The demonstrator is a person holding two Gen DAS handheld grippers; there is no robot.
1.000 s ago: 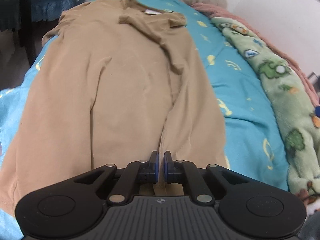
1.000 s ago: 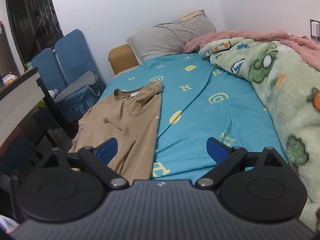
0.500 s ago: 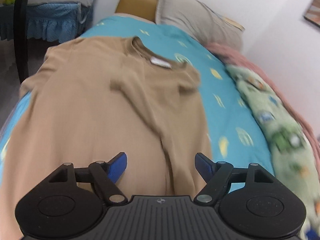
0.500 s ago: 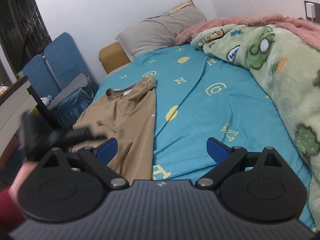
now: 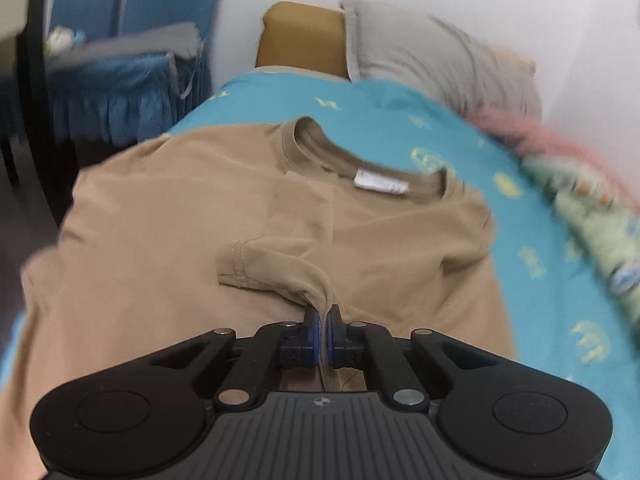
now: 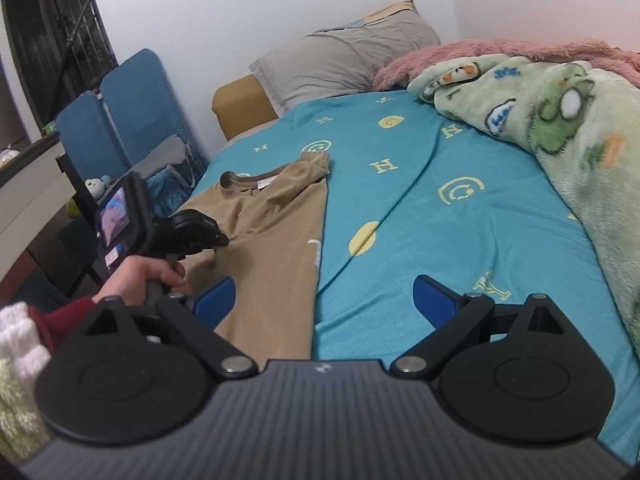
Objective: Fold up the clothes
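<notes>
A tan T-shirt (image 5: 180, 240) lies flat on the teal bedsheet (image 5: 400, 120), collar and white label toward the pillow. Its right side is folded inward, and the sleeve (image 5: 272, 268) lies across the chest. My left gripper (image 5: 322, 316) is shut, its blue pads pinching a raised ridge of the sleeve fabric. In the right wrist view the T-shirt (image 6: 276, 240) lies along the bed's left edge, with the left gripper (image 6: 222, 240) on its middle, held by a hand (image 6: 140, 276). My right gripper (image 6: 325, 300) hovers open over the shirt's right edge, holding nothing.
A grey pillow (image 6: 340, 60) and tan headboard (image 6: 240, 100) stand at the far end. A green cartoon blanket (image 6: 560, 128) and a pink one (image 6: 500, 48) pile along the right. Blue folding chairs (image 6: 120, 120) and a desk (image 6: 24, 184) stand left of the bed.
The left gripper let go of the shirt's lower part, opened, travelled toward the collar and shut on the sleeve fold. The left hand has come into the right wrist view. The right gripper crept forward.
</notes>
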